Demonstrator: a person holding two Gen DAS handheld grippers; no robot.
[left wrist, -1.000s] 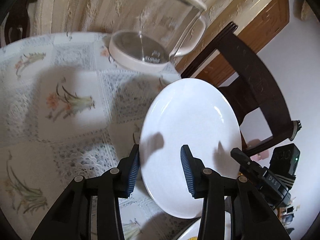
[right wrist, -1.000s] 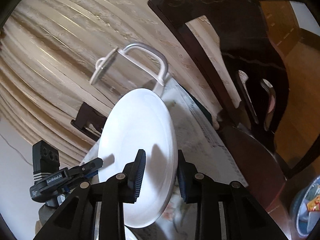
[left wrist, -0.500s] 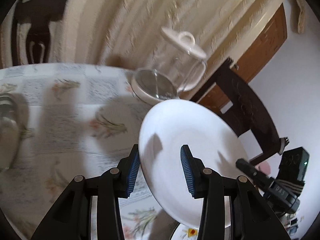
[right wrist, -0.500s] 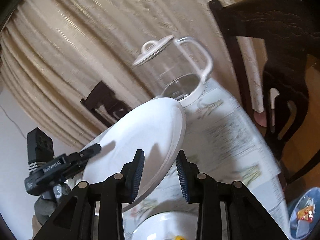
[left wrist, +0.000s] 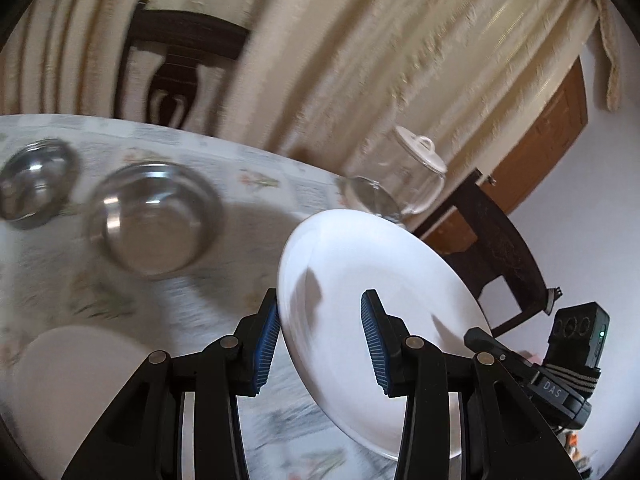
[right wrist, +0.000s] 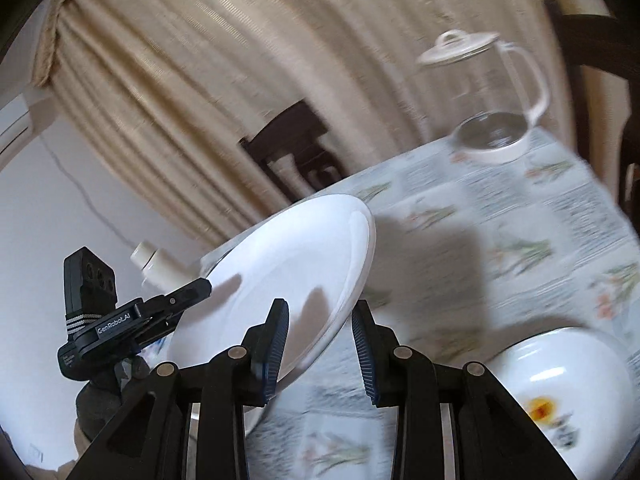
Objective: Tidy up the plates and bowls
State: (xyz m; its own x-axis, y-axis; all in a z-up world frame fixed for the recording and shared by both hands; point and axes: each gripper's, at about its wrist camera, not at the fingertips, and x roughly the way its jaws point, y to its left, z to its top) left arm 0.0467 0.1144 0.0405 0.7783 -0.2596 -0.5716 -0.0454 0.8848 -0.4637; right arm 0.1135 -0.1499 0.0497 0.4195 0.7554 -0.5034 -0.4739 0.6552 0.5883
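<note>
A plain white plate (left wrist: 384,280) hangs tilted above the table, held at opposite rims by both grippers. My left gripper (left wrist: 320,300) is shut on its near rim, one blue pad behind the edge and one over its face. In the right wrist view the same plate (right wrist: 296,256) slants up to the right, and my right gripper (right wrist: 320,306) is shut on its lower rim. Each view shows the other gripper's tip at the far rim: the right gripper (left wrist: 476,334) and the left gripper (right wrist: 200,286). Two steel bowls (left wrist: 152,216) (left wrist: 36,188) stand on the table to the left.
A glass jug (right wrist: 492,100) with a white lid stands at the table's far side. A white bowl (right wrist: 560,384) with a flower print sits near my right gripper. A pale round dish (left wrist: 72,368) lies at lower left. Dark wooden chairs (left wrist: 180,68) (left wrist: 492,256) surround the flower-patterned tablecloth (right wrist: 520,220).
Both grippers have carried the plate leftward and tipped it flatter. The jug has shrunk into the distance; the steel bowls and the flowered bowl have come into view.
</note>
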